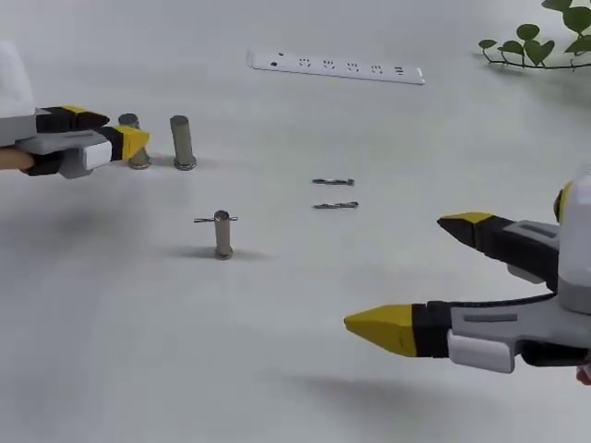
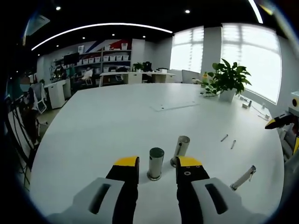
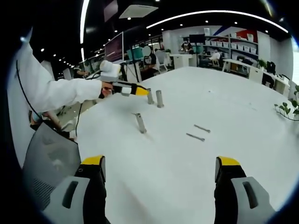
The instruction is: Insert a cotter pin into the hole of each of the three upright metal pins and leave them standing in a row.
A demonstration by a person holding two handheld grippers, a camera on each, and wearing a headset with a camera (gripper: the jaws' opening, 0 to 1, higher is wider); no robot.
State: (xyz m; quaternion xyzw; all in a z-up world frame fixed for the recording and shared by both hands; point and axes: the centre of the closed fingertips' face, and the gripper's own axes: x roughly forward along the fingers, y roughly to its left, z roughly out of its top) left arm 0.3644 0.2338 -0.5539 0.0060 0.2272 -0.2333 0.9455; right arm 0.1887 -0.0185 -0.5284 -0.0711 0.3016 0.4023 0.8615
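The left gripper [image 1: 125,129], upper left of the frame, points right with fingers [image 2: 126,163] narrowly parted, a white sleeve [image 3: 51,91] behind it. The right gripper [image 1: 395,270], lower right, points left, fingers spread wide.

Head view high, facing forward and down over the table [image 1: 277,369], left gripper view low, close behind two upright pins [image 2: 155,162], right gripper view farther off, all three sharing those pins.

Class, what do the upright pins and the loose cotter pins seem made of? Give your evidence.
Upright pins: likely steel, dull grey with a soft sheen down the side. Cotter pins: probably thin metal wire, darker grey; finish too small to tell.
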